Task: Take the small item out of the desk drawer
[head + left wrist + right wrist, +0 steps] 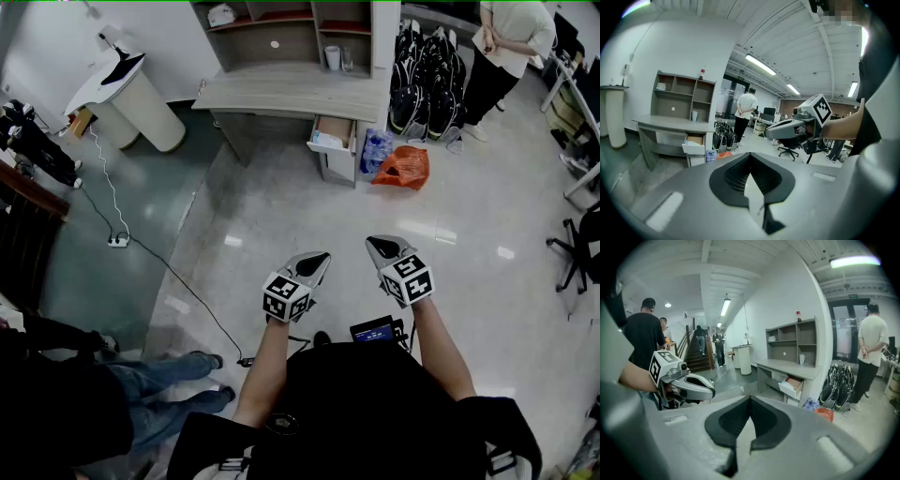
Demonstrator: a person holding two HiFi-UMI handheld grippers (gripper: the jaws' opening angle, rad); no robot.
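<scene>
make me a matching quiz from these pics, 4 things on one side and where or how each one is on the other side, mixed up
Things
1. desk drawer
2. orange bag
3. white cup
4. left gripper

Place or state
a. in a compartment of the shelf unit
b. jaws shut, nothing between them
c. pulled open
d. on the floor beside the desk

Pairs: 1-c, 2-d, 3-a, 4-b
</scene>
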